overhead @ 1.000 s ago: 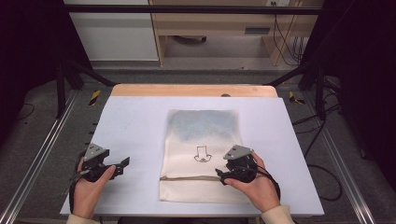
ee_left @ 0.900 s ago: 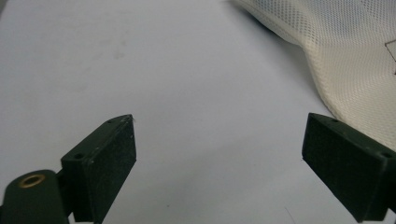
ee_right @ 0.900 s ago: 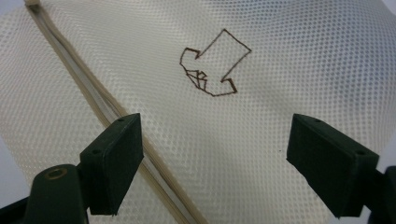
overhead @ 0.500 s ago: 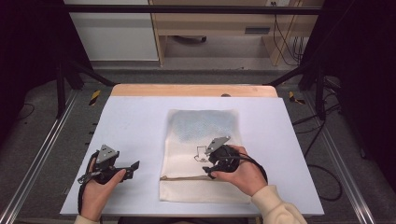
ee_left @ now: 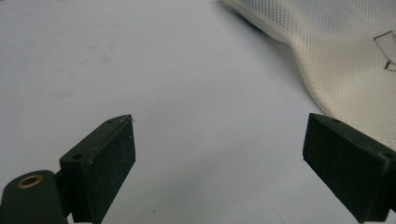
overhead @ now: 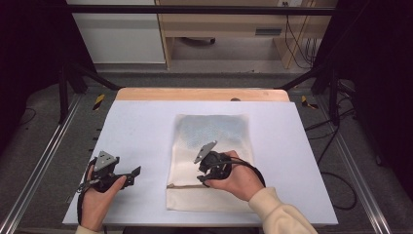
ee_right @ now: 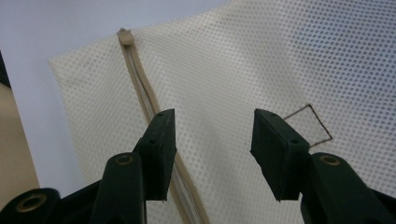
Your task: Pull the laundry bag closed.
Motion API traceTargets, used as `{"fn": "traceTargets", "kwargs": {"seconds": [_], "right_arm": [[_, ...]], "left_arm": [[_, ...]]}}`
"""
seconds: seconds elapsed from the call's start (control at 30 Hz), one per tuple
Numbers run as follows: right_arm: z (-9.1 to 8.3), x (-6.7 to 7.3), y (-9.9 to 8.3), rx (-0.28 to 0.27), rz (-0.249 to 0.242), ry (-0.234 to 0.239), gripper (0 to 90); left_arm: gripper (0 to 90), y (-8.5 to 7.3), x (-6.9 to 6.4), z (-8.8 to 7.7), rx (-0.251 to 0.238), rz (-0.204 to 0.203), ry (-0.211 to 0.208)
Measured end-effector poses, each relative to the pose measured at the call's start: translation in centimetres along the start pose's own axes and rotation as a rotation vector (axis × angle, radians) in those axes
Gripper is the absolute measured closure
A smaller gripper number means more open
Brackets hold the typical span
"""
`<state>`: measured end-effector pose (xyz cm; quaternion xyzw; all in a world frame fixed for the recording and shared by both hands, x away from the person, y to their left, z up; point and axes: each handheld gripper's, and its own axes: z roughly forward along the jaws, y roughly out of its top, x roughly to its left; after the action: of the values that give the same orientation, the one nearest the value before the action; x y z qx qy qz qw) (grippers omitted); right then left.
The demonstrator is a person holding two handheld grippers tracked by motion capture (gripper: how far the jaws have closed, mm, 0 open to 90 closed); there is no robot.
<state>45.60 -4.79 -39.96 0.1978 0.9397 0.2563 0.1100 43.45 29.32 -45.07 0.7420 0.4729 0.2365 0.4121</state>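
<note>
I see a wooden strip (overhead: 202, 94) along the far edge of the white counter (overhead: 141, 126), metal rails (overhead: 39, 165) on both sides, and cables (overhead: 336, 180) trailing over the grey floor (overhead: 389, 195).

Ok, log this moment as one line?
left hand-held gripper: open, on table | right hand-held gripper: open, over mesh bag, by zipper | nothing held
</note>
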Motion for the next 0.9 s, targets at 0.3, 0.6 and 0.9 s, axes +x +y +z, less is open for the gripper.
{"fn": "traceTargets", "kwargs": {"seconds": [0.3, 0.6, 0.9], "right_arm": [[1.7, 1.5, 2.1, 0.032, -0.044, 0.045, 58.8], [2.7, 1.2, 2.8, 0.056, -0.053, 0.076, 69.3], [2.8, 2.7, 3.7, 0.061, -0.083, 0.064, 75.0]], "left_arm": [[8.6, 0.4, -0.2, 0.4, 0.014, 0.031, -0.020], [7.6, 0.2, 0.0, 0.2, 0.027, 0.037, -0.009], [6.5, 0.2, 0.0, 0.1, 0.046, 0.041, 0.001]]}}
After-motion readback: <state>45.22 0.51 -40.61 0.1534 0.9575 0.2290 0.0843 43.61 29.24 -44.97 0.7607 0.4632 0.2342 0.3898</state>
